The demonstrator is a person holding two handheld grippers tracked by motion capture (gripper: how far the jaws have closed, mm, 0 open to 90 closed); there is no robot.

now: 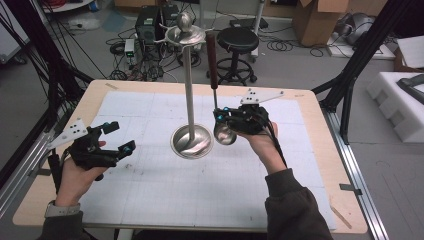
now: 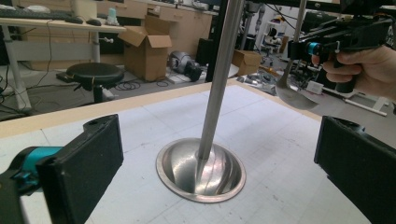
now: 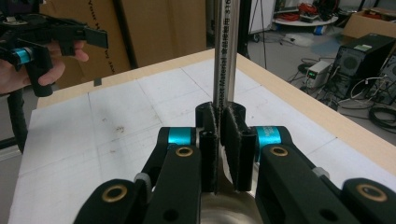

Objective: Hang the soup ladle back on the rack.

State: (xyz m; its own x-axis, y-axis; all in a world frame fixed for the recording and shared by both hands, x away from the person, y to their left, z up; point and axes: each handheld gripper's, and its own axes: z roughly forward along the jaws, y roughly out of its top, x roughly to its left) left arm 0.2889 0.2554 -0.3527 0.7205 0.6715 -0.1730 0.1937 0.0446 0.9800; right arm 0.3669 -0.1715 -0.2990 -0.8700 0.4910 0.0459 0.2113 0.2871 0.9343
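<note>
My right gripper point(image 3: 223, 140) clamps its jaws nearly shut on the ladle point(image 1: 224, 133) handle just above the bowl, while my left gripper point(image 2: 219, 163) stands wide open and empty, framing the stand point(image 2: 201, 170) base between its jaws.

Ladle point(image 3: 227, 60) bowl mostly hidden behind jaws

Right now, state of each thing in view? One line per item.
Ladle: held upright, bowl down, handle up, off the table.
Right gripper: shut on the ladle's handle just above the bowl.
Left gripper: open, holding nothing.
Metal stand: upright on the table, base flat, untouched.
Table: bears the stand.
</note>
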